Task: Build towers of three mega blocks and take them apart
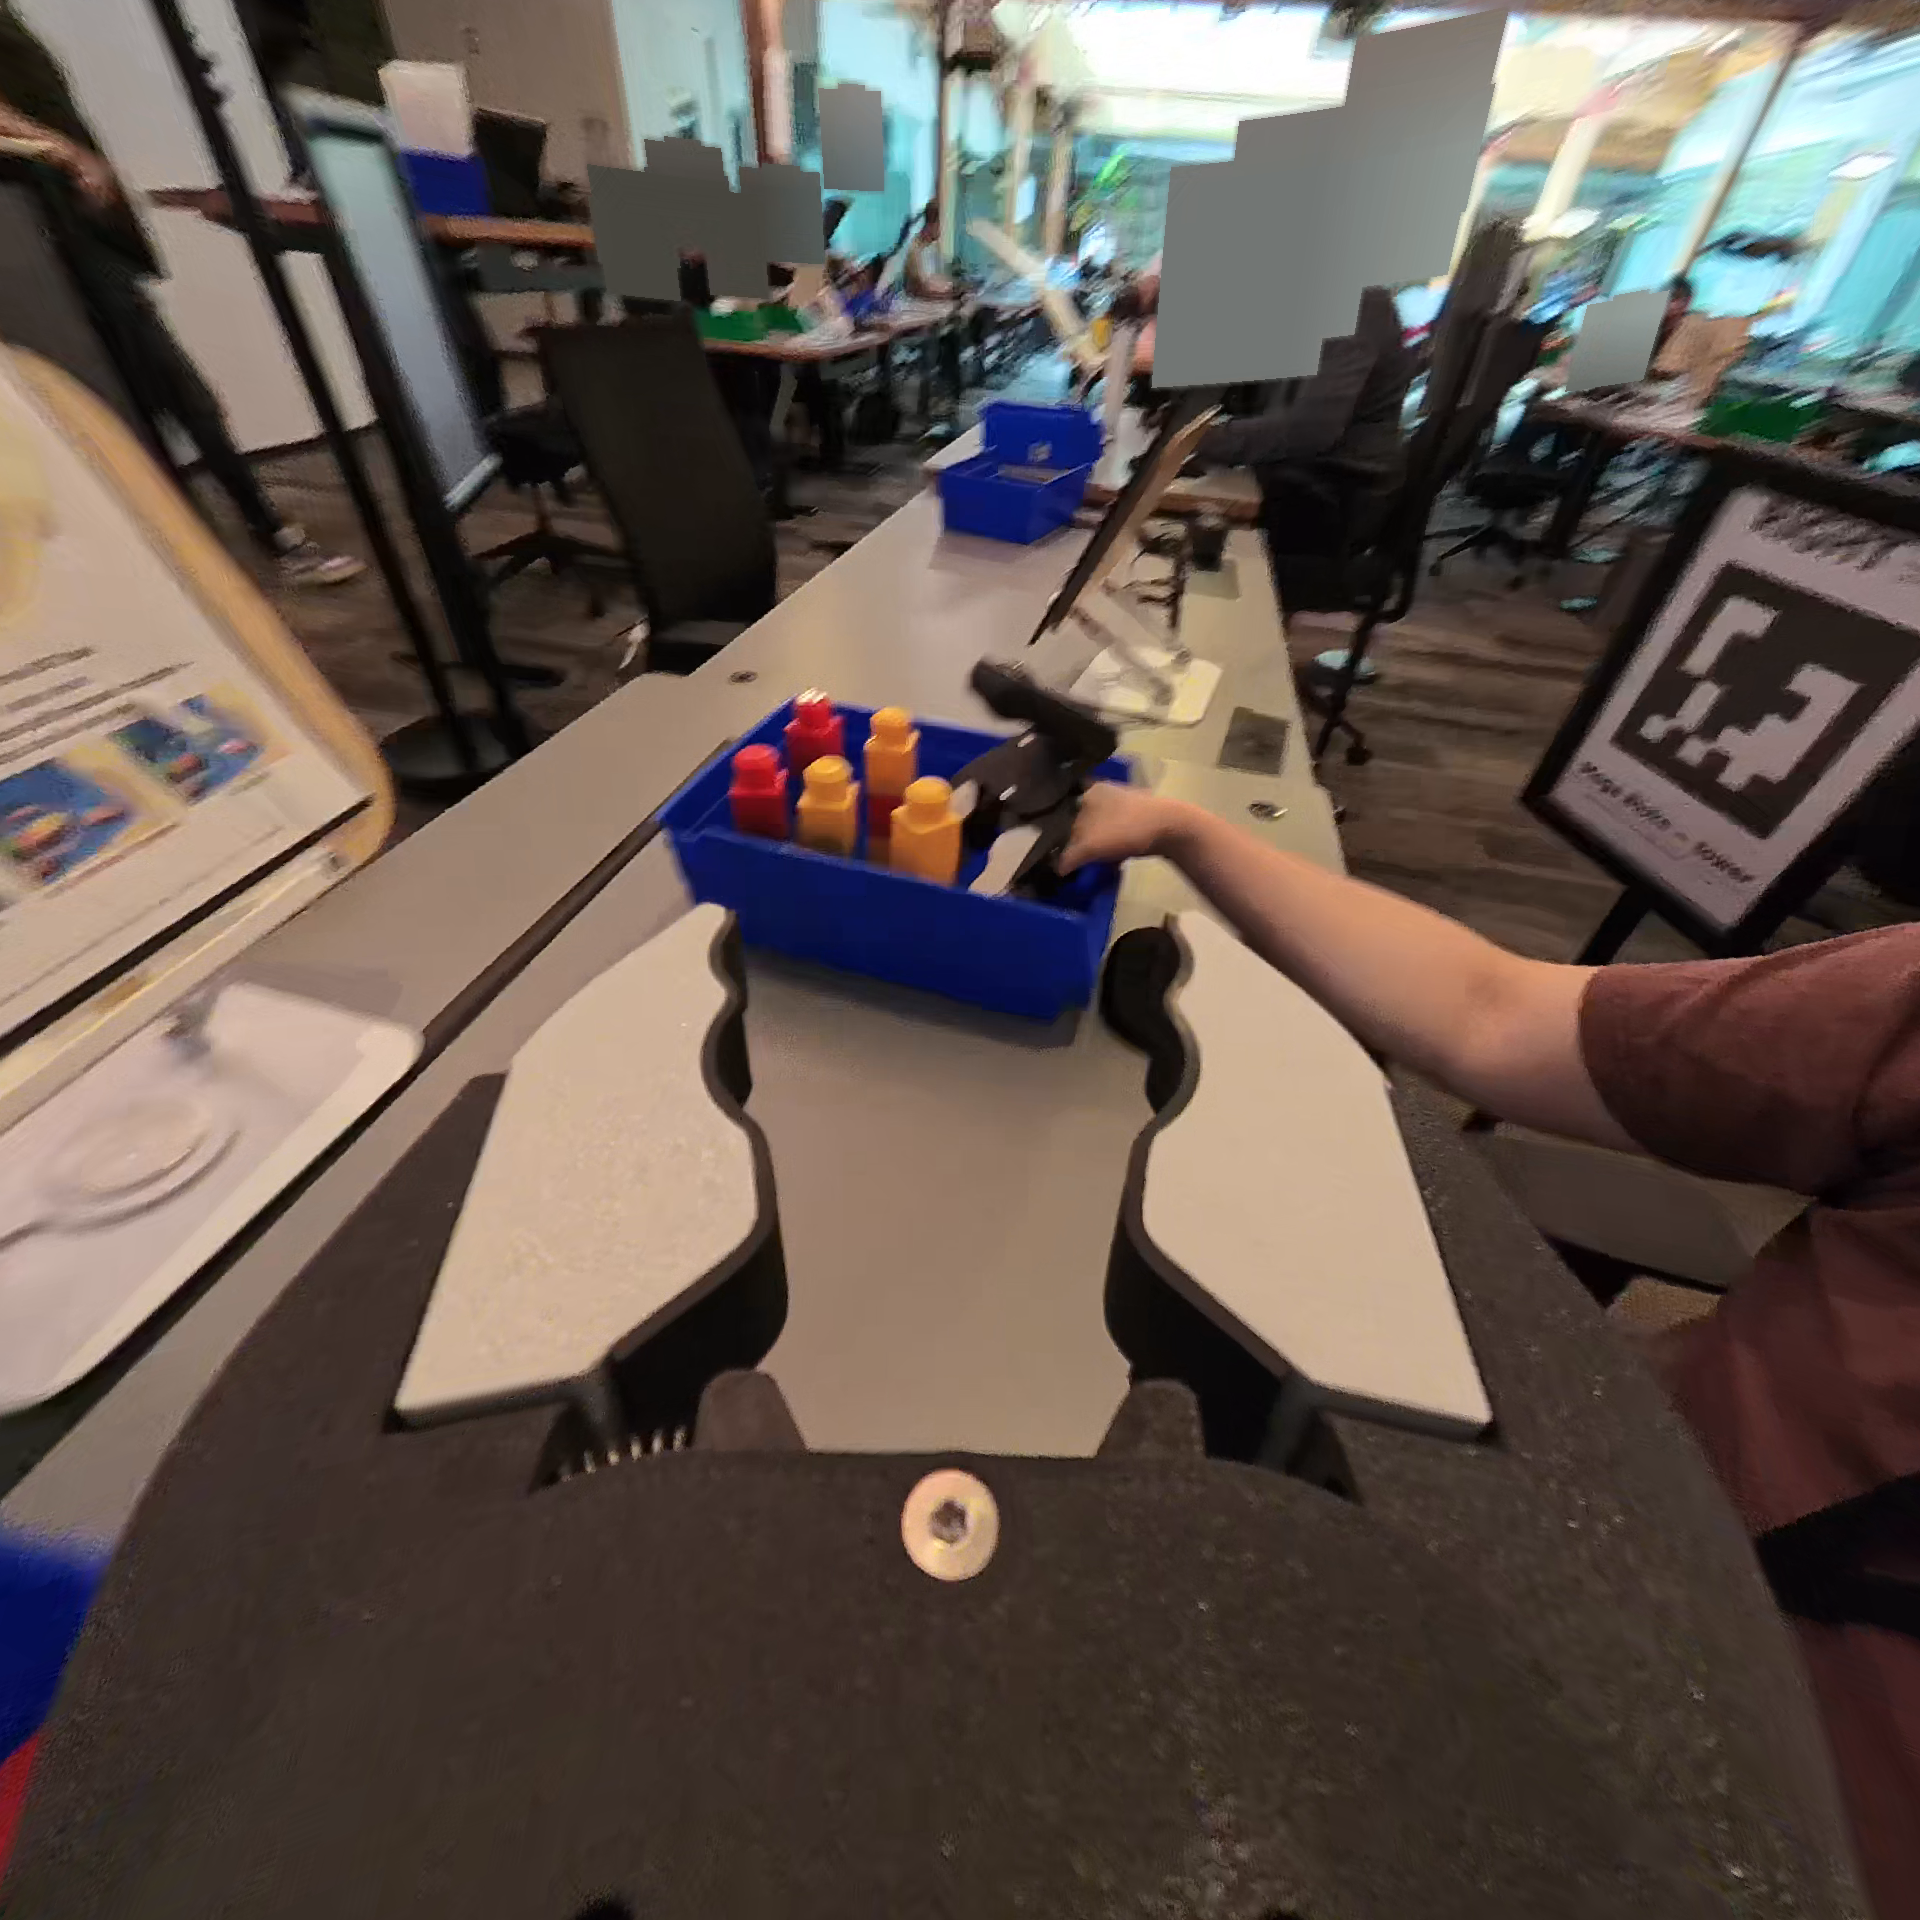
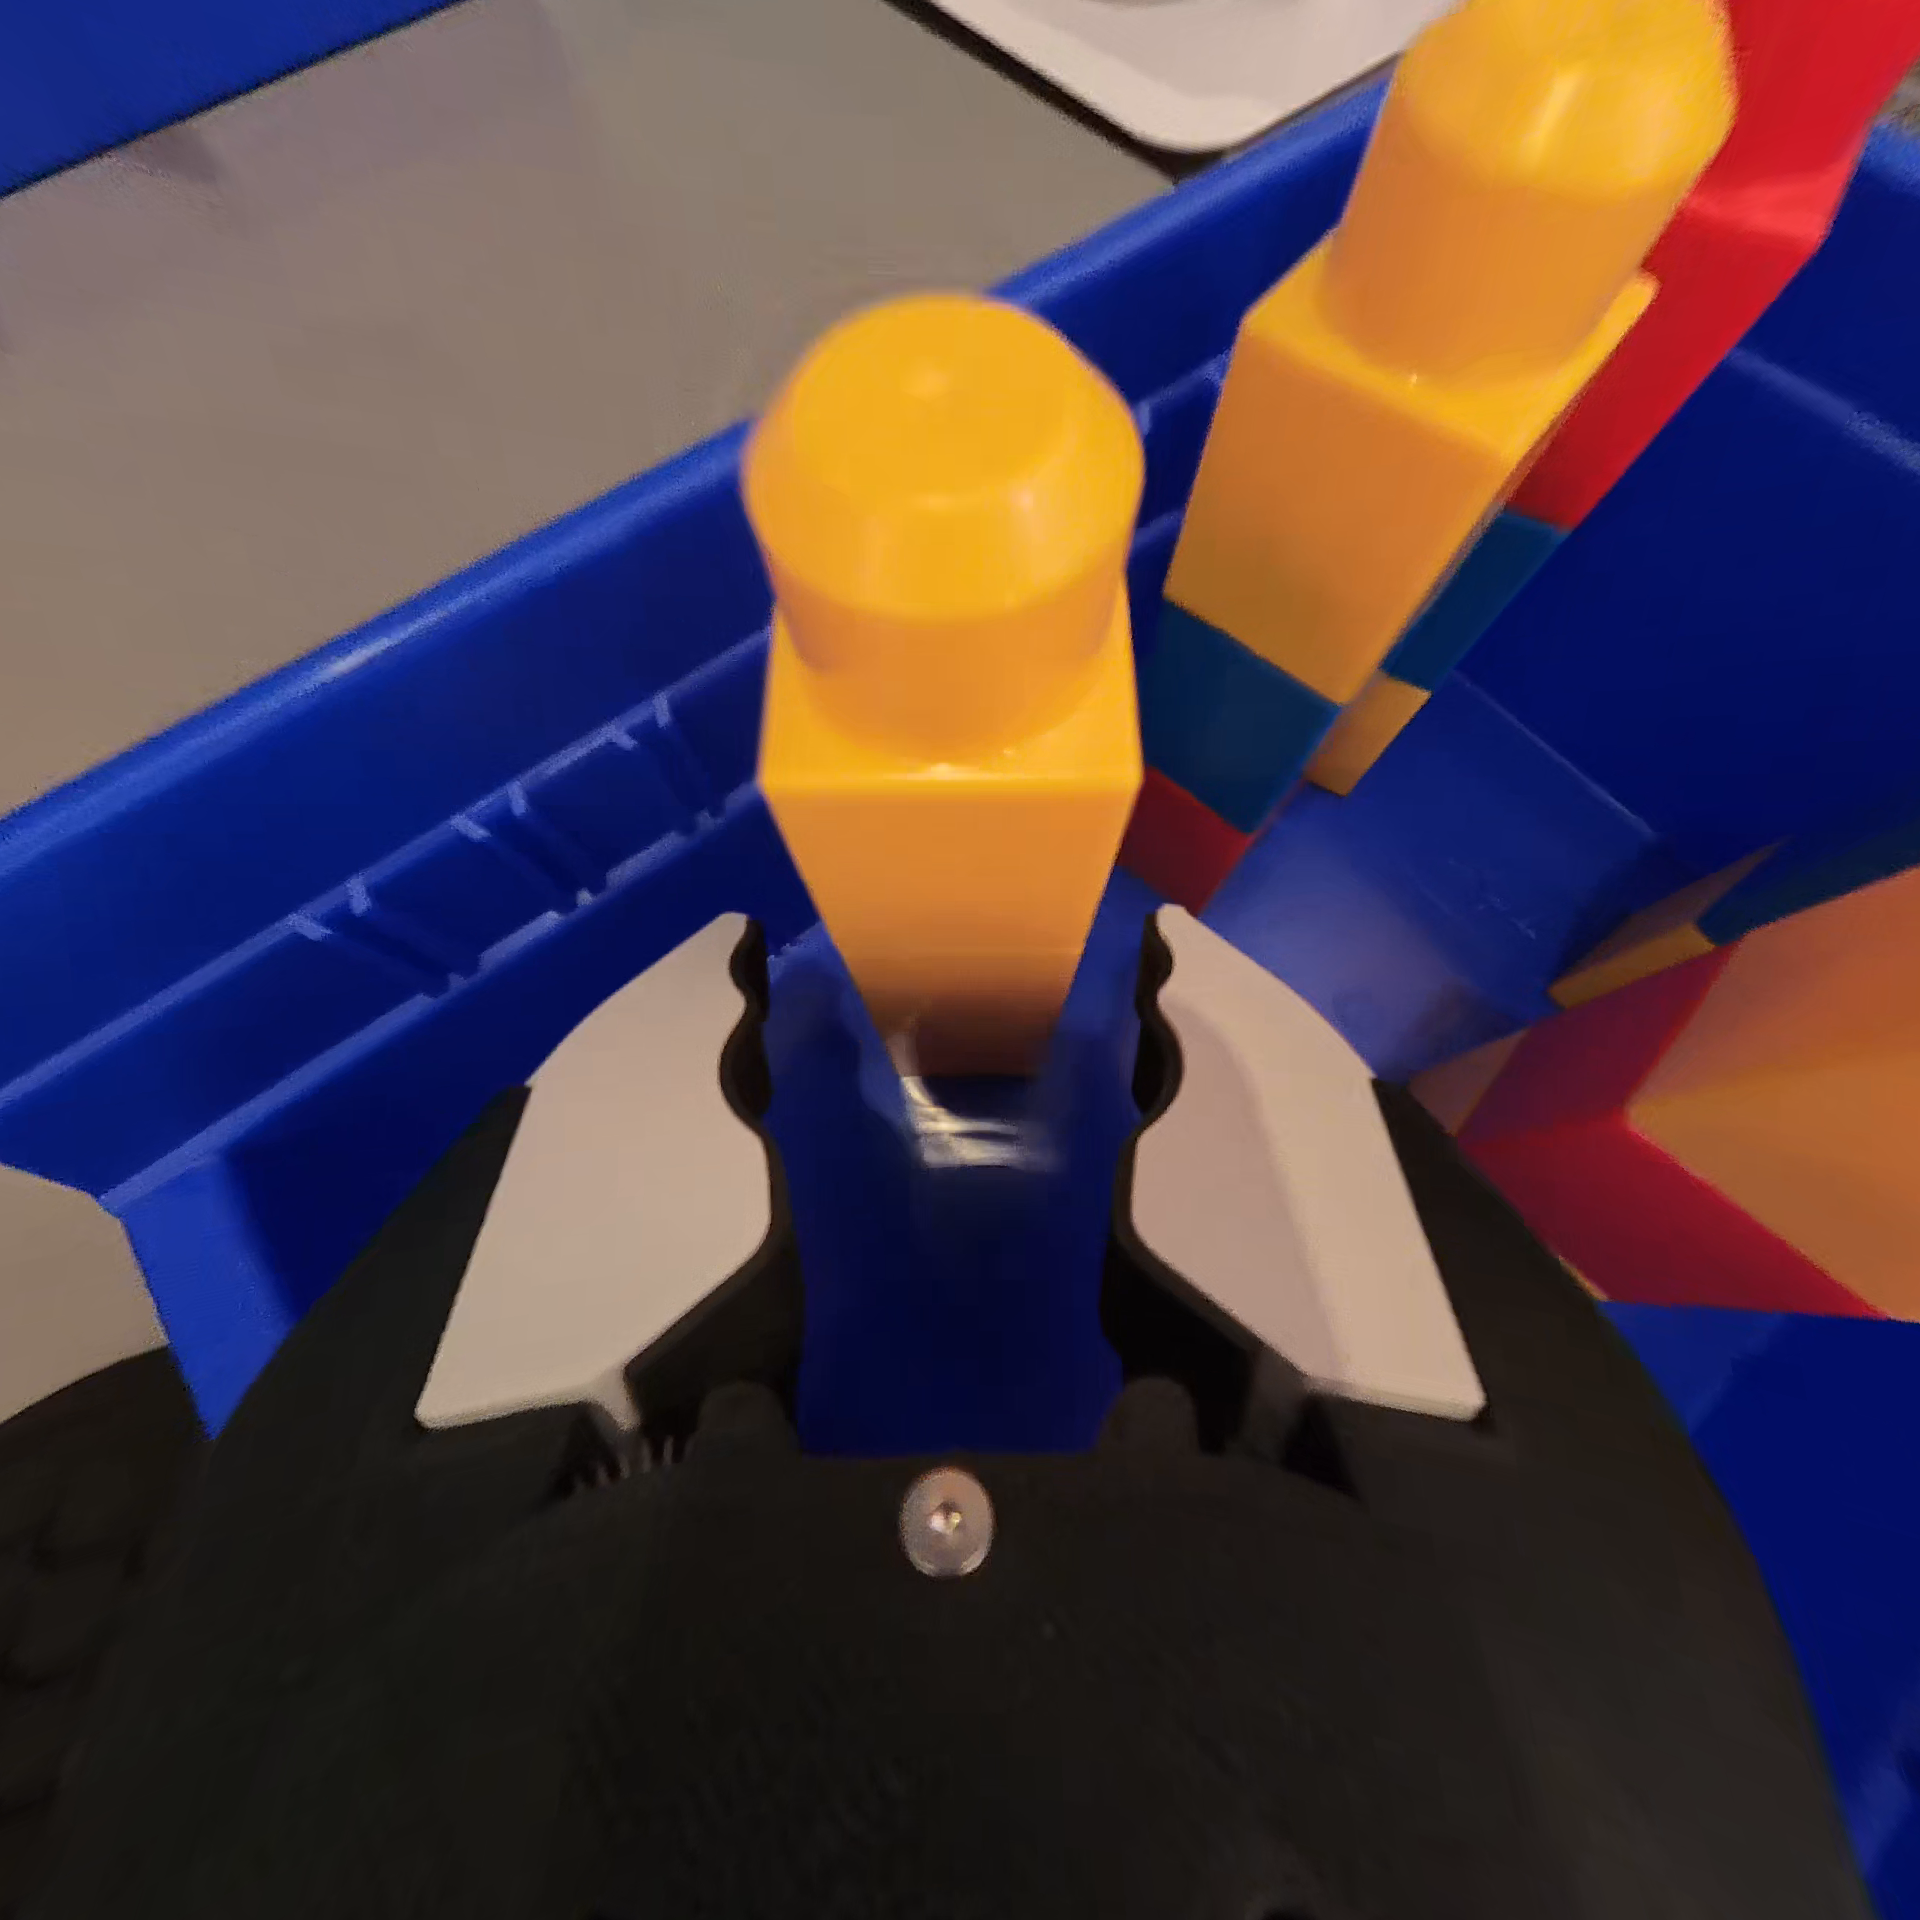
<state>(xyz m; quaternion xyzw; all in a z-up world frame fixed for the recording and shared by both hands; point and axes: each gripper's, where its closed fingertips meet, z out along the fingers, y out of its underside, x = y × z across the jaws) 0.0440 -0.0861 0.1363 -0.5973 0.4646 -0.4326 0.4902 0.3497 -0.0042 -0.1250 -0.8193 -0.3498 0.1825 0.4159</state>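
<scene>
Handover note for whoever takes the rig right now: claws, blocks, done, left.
Left claw: open, empty, over the grey table, short of the blue bin.
Right claw: open inside the bin, its pads on either side of a yellow-topped tower with a visible gap, not gripping.
Blocks: five towers stand upright in the bin, three yellow-topped, two red-topped. The neighbour reads yellow over blue over red.
Done: towers look built and parked in the bin.
Left: likely taking them apart; whether every tower has three blocks cannot be told.
</scene>
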